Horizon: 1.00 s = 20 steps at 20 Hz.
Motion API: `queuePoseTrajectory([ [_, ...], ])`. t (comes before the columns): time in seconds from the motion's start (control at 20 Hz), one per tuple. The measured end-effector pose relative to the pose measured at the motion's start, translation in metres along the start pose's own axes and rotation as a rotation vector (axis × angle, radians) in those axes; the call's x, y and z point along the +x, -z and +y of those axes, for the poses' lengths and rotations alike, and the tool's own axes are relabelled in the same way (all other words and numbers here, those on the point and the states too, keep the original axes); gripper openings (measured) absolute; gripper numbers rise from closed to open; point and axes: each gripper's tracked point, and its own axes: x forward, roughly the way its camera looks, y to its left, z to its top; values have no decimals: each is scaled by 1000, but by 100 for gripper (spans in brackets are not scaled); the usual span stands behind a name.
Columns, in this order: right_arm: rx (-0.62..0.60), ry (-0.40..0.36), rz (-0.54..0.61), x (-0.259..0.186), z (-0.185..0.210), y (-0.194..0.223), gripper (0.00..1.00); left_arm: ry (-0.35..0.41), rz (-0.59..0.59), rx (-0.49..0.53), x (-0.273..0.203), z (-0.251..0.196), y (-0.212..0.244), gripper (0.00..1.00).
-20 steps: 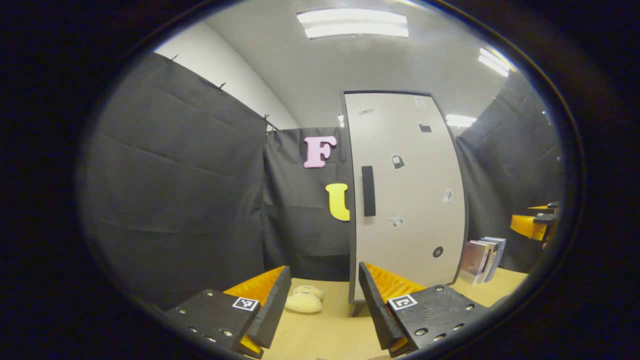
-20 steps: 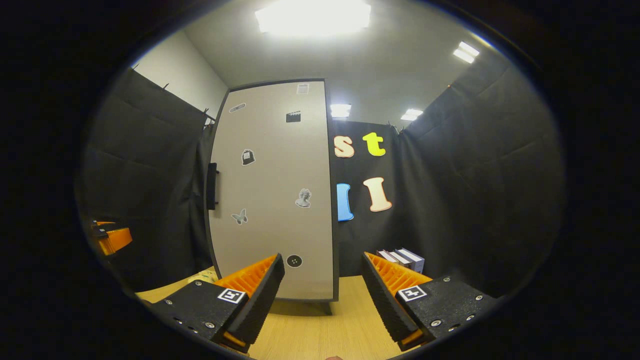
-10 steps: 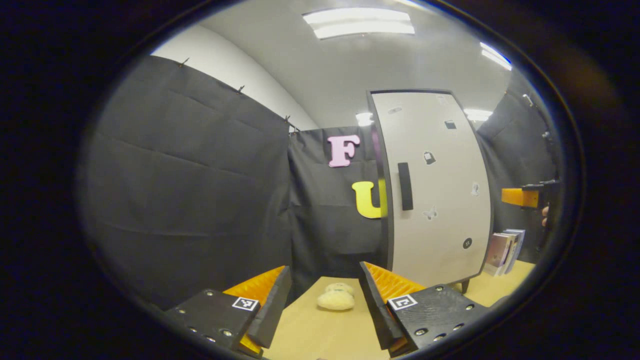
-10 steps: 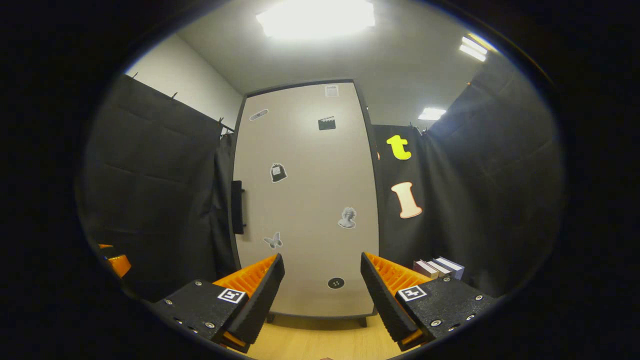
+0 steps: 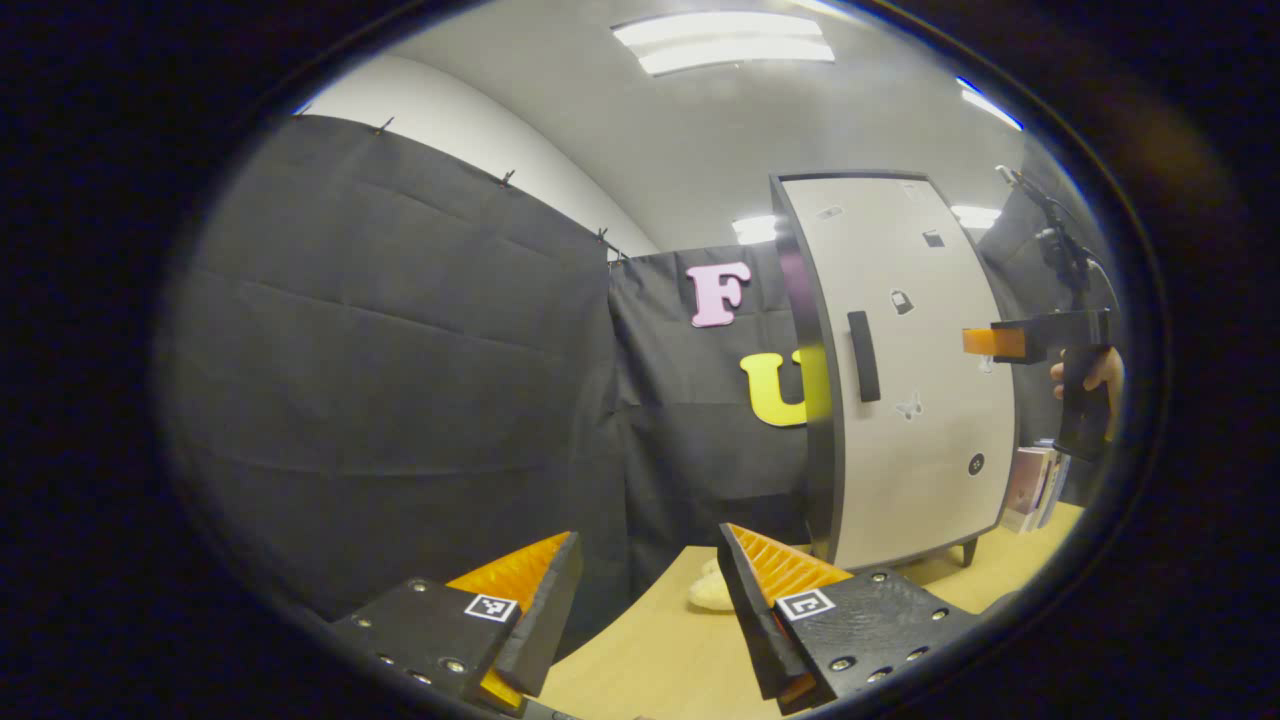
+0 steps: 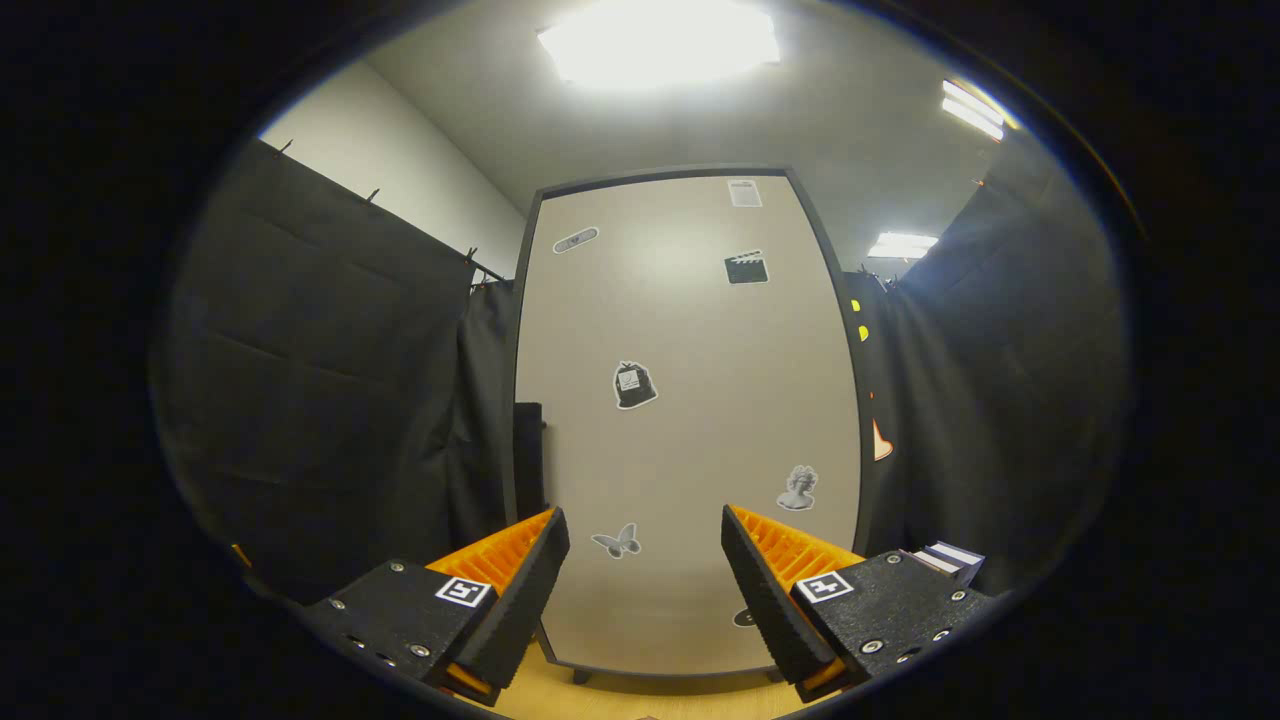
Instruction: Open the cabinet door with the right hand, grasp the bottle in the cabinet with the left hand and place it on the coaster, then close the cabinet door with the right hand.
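Note:
The tall cabinet (image 6: 690,420) has a pale closed door with small stickers and a dark vertical handle (image 6: 527,445) on its left edge. My right gripper (image 6: 645,580) is open and faces the lower door from close by, with nothing between its fingers. In the left gripper view the cabinet (image 5: 920,370) stands to the right, its handle (image 5: 863,355) visible, and the right gripper (image 5: 985,342), held by a hand (image 5: 1085,372), is level with the handle in front of the door. My left gripper (image 5: 645,600) is open above the wooden table (image 5: 640,660).
A cream plush object (image 5: 708,592) lies on the table near the cabinet's left foot. Books (image 5: 1030,485) stand right of the cabinet, also at the right in the right gripper view as books (image 6: 945,560). Black cloth walls enclose the booth.
My right gripper has risen and moved closer to the cabinet door, which now looms larger. My left gripper has swung left, so the cabinet has slid to the right of its view.

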Motion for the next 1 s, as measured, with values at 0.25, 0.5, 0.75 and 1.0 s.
queuePoseTrajectory([
  [0.25,8,-20,-4,34,32,-3,95,-67,4,9,-1,50,8,83],
  [0.5,32,-64,45,71,65,3,95,-128,28,-5,0,88,24,78],
  [0.75,23,-74,97,106,87,7,95,-161,66,-18,-6,104,41,78],
  [1.0,-10,-49,154,137,95,18,83,-184,89,-31,-13,119,50,73],
])
